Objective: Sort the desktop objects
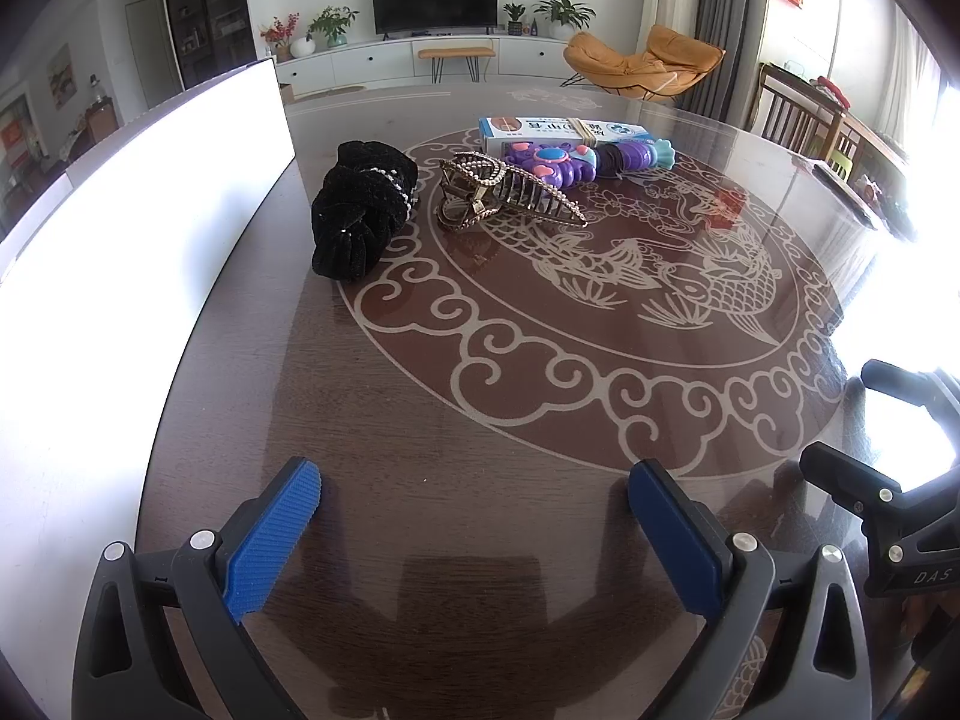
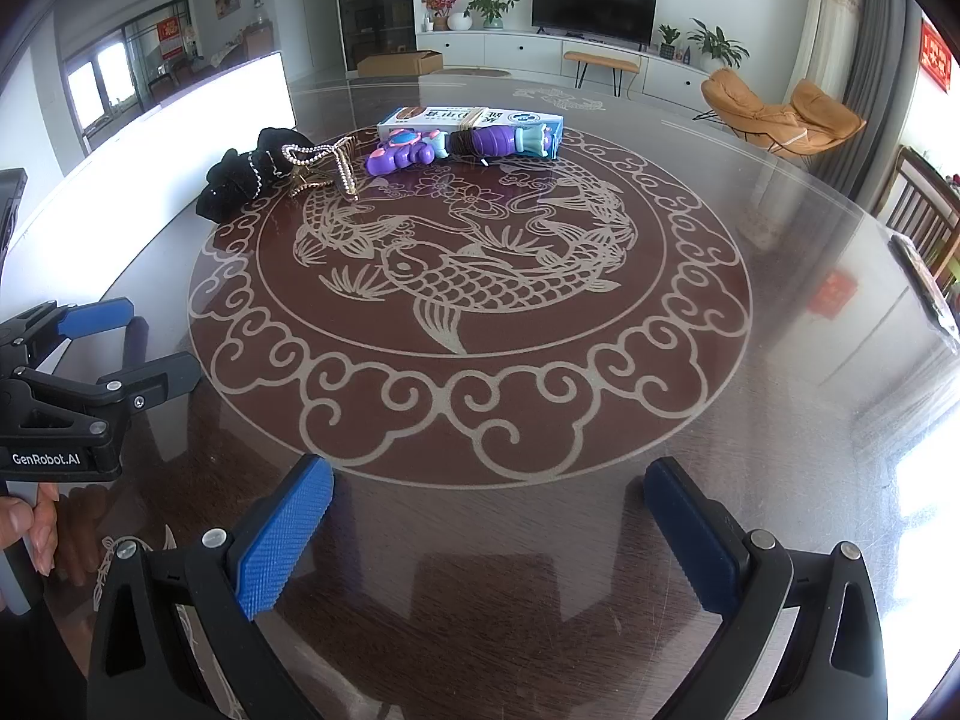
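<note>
Four objects lie at the far side of the round table [image 1: 480,420]. A black velvet scrunchie [image 1: 360,213] lies at the left, also in the right wrist view [image 2: 237,180]. A gold rhinestone hair claw [image 1: 504,192] [image 2: 324,171] lies beside it. A purple toy [image 1: 576,162] [image 2: 456,147] leans against a blue-white box [image 1: 558,129] [image 2: 468,116]. My left gripper [image 1: 474,516] is open and empty over the near table. My right gripper [image 2: 489,522] is open and empty beside it.
A bright white bin [image 1: 144,228] [image 2: 150,150] stands along the table's left edge. The tabletop has a glass cover over a fish pattern [image 2: 468,276]. A dark flat object [image 2: 924,288] lies at the right edge. Chairs stand beyond it.
</note>
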